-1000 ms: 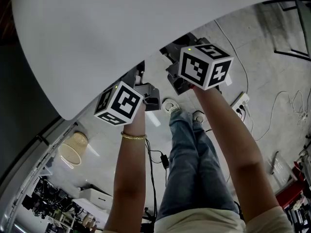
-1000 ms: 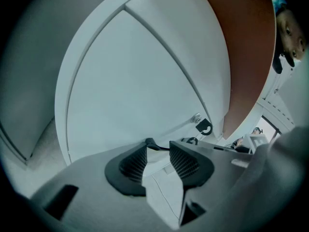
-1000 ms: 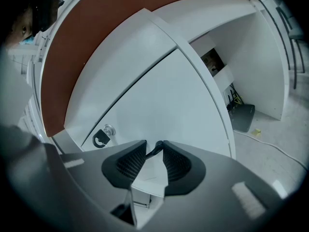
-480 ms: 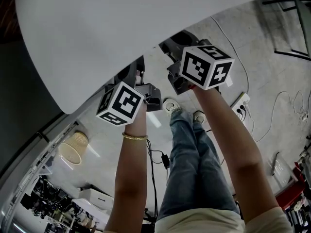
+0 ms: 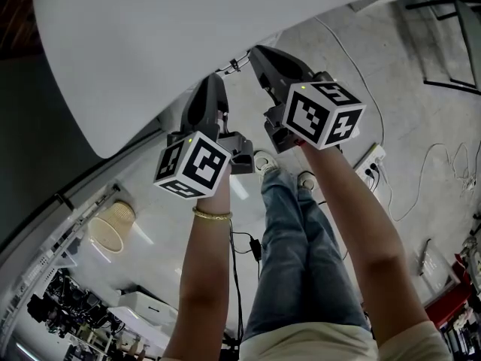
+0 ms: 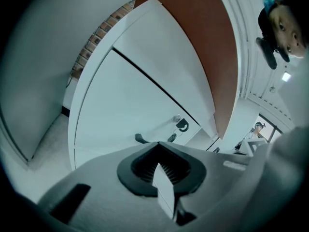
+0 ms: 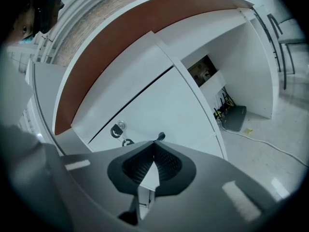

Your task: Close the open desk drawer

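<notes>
Left tool (image 5: 216, 79), right tool (image 5: 257, 51) drawn back, just closed empty, white drawer (image 7: 164, 105)

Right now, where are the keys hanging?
In the right gripper view, the keys hang from a lock on the white desk front, lower left, just left of the right gripper tips.

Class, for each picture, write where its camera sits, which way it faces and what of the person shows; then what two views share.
Head view: on the person's head, steeply down past the desk top; shows forearms, legs, left tongs, right tongs.
Left gripper view: on the left tongs, facing the drawer front; shows shut jaws.
Right gripper view: on the right tongs, facing that front; shows shut jaws.
Both gripper views show the keyed lock.
</notes>
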Motion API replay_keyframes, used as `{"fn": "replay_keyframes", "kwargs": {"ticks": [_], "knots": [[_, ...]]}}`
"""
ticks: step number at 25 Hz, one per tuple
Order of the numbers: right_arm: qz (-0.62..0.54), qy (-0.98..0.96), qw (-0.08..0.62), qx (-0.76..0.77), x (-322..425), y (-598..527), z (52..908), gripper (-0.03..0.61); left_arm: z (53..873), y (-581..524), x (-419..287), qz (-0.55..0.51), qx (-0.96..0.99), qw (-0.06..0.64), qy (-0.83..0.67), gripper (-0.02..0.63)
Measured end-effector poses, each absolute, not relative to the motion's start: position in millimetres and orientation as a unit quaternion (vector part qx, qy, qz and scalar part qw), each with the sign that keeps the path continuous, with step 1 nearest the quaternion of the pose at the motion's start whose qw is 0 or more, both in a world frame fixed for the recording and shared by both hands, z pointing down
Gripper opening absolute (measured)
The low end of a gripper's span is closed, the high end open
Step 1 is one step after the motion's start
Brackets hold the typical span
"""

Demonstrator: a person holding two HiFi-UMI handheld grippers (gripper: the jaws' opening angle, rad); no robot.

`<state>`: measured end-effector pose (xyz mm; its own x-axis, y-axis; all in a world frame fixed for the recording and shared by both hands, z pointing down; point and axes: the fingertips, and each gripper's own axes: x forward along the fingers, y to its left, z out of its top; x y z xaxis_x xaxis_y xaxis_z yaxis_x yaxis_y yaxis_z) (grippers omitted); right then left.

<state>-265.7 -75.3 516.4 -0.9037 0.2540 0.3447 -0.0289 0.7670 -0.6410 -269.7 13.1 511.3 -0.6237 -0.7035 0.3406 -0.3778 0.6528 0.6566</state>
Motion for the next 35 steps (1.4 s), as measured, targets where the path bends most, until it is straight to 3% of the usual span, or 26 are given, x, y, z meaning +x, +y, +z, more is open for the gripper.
{"fn": "replay_keyframes", "kwargs": {"ticks": [35], "knots": [[0.263,-0.943,0.186,-0.080,-134.1,-72.8,433.2,0.001,441.1,-9.2,-144.9,-0.279,0.348,0.287,-0.848,-0.003]]}}
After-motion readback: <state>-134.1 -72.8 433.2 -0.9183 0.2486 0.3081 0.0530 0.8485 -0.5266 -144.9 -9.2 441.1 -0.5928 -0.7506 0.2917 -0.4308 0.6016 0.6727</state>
